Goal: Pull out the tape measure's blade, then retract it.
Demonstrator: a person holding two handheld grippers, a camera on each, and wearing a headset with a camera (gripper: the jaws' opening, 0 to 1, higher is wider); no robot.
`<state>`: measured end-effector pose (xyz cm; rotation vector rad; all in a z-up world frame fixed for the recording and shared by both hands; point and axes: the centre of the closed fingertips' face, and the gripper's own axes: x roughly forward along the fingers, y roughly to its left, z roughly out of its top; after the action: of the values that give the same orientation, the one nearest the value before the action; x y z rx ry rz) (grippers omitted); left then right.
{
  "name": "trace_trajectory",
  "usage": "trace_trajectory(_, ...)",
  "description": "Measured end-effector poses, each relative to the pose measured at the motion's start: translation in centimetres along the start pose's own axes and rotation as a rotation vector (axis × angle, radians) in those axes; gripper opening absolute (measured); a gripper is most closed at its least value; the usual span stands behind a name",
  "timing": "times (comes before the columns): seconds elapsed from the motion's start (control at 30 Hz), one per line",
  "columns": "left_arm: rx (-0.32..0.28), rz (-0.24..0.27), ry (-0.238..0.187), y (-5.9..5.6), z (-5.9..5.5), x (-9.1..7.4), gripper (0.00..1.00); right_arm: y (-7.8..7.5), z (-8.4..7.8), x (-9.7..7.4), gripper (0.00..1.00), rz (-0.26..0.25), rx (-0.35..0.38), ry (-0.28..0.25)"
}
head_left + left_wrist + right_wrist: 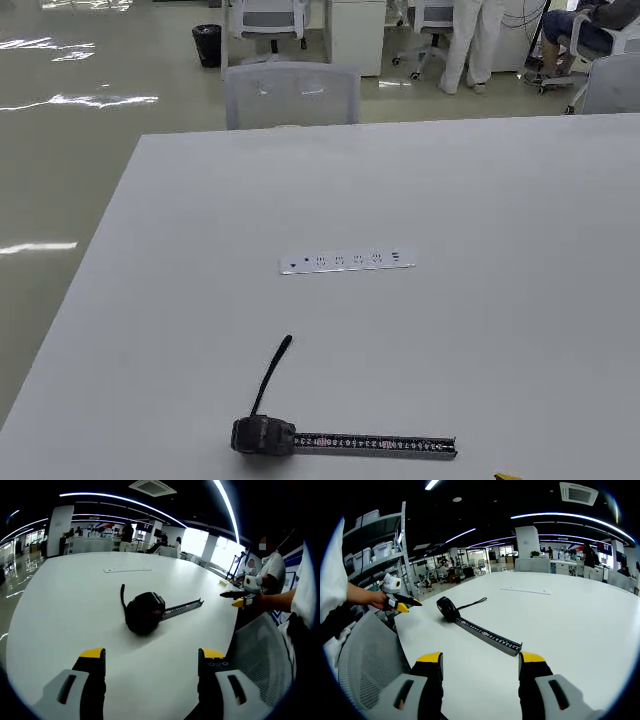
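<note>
Black tape measure point(264, 436) (blade point(378, 445) out) sits by the surface's point(480, 190) near edge, power strip point(346, 261) beyond; left tool point(151, 661) and right tool point(480, 663) gape empty.

Blade point(375, 445) nos. too small, illegible

Numerals on the blade point(375, 445) seem unreadably small.

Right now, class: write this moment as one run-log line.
tape measure: on table, untouched | blade: extended, lying flat | left gripper: open, clear of it | right gripper: open, clear of it
</note>
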<state>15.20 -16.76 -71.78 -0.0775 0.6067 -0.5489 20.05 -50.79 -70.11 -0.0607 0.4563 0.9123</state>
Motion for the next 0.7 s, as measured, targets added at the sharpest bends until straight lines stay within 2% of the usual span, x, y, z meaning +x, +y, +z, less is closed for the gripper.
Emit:
trace_trajectory(0.13,0.03,-0.008,0.012,-0.2,0.2,0.1,0.73,0.0,-0.2,-0.1,0.61,0.006,-0.01,0.005)
trace_trajectory(0.43,0.029,-0.005,0.006,0.2,0.5,0.5,0.72,-0.1,-0.1,0.1,0.61,0.021,-0.01,0.005)
trace_trajectory(0.7,0.044,-0.012,0.011,0.4,1.1,1.7,0.71,-0.3,0.1,0.3,0.61,0.036,-0.025,0.01)
